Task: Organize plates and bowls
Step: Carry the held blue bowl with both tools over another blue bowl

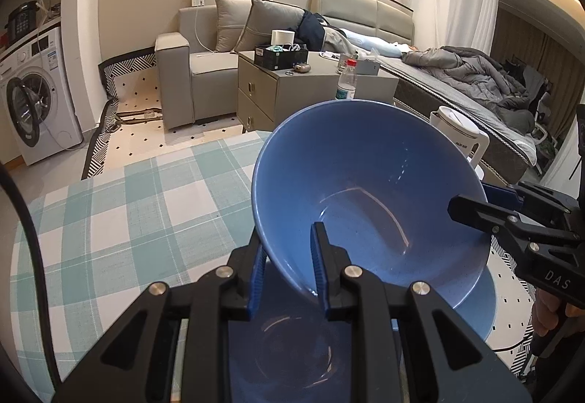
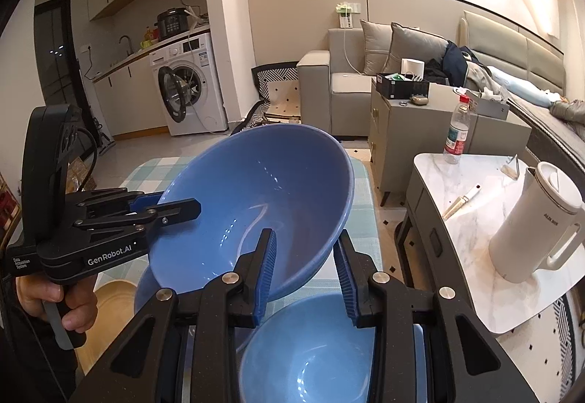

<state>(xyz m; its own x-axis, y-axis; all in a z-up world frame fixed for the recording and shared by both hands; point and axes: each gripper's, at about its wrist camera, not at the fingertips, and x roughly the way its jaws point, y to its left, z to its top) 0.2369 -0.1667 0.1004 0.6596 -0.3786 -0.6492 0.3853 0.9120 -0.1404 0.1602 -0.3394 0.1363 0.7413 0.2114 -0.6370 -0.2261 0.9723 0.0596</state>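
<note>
1. Both tools were on the same big glossy blue ceramic bowl (image 1: pixel 365 191), held tilted in the air above the desk with the green-and-white checked cloth (image 1: pixel 109 220).
2. Left tool (image 1: pixel 289 267) was clamped shut on the bowl's near rim, one pad inside and one outside. Right tool (image 2: pixel 305 275) was pinching the rim on its own side the same way, so the bowl hung between the two.
3. Right under the big bowl sat a smaller light-blue bowl (image 2: pixel 314 348), with a blue flat plate (image 2: pixel 144 289) and a round wooden board (image 2: pixel 106 322) just beside it.
4. My read: this was the carry part of a stacking step, the bowl lifted but not set down anywhere.
5. Next move probably needs the bowl levelled out first, then lowered evenly onto whatever it nests with. Both tools should let go only once it's resting, or it'll tip.
</note>
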